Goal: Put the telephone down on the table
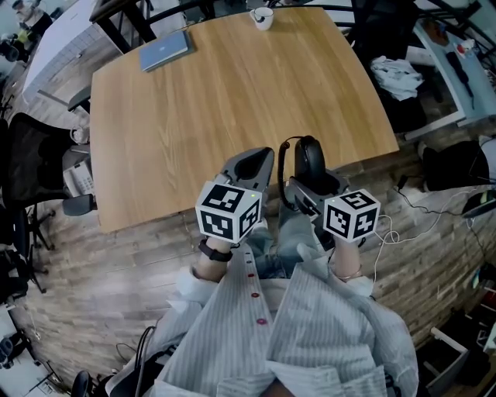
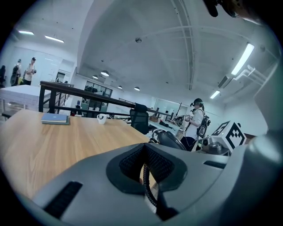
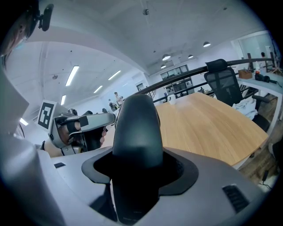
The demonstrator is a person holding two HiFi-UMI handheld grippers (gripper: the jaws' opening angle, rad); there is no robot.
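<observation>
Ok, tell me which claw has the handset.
The right claw: it is shut on the black handset. The left claw pinches only the coiled cord.

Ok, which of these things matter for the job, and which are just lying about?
Job: telephone held by the right gripper; its cord in the left gripper; table.
Lying about: book, cup, office chair.

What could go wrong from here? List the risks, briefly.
1. The handset in the right gripper hangs near the edge of the table; set down there, it might slide off.
2. The coiled cord runs between the left gripper jaws; pulling the grippers apart could tug the handset.
</observation>
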